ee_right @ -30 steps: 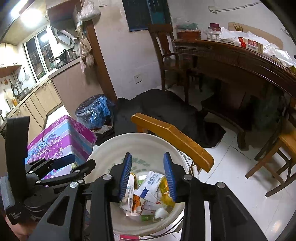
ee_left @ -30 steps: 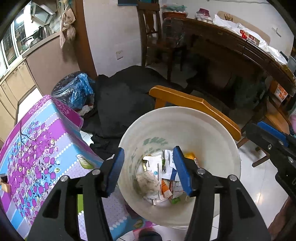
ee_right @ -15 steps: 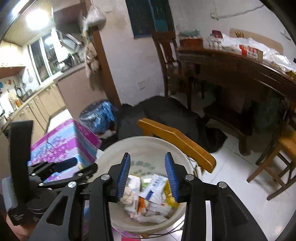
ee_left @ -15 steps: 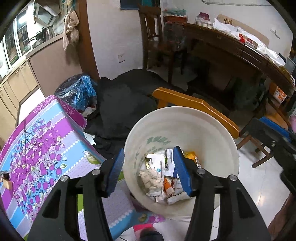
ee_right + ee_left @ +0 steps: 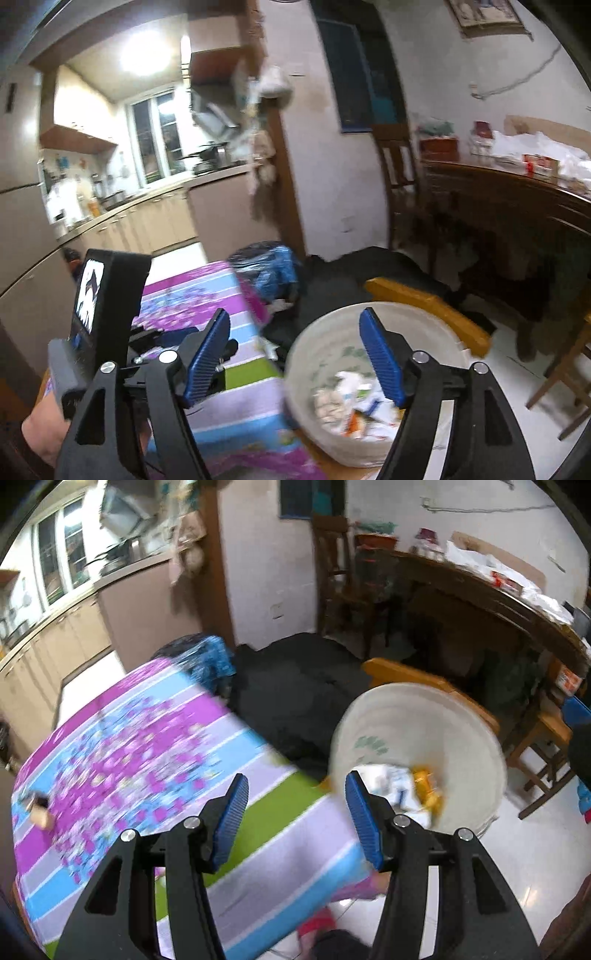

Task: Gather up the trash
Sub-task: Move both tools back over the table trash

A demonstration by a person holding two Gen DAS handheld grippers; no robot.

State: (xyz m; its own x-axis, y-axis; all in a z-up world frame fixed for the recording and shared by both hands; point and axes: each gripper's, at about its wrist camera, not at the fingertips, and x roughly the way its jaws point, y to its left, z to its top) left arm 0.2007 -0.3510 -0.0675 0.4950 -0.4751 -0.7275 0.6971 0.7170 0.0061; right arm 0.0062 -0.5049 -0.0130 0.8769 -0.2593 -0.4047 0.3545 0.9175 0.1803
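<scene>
Left gripper point(image 5: 297, 819) jaws spread wide, ribbed blue pads empty, round cream plastic bin point(image 5: 476, 731) of crumpled paper trash point(image 5: 424, 790) beyond its right jaw, right gripper point(image 5: 295, 356) equally spread, floral tablecloth point(image 5: 129, 760) beneath.

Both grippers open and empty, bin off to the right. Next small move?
Probably sweep the left hand-held gripper further left over the purple-and-blue floral tablecloth toward the small blurred item near its left edge, possibly trash. The round white plastic bin already holds wrappers, and the right hand-held gripper is also open and empty.
</scene>
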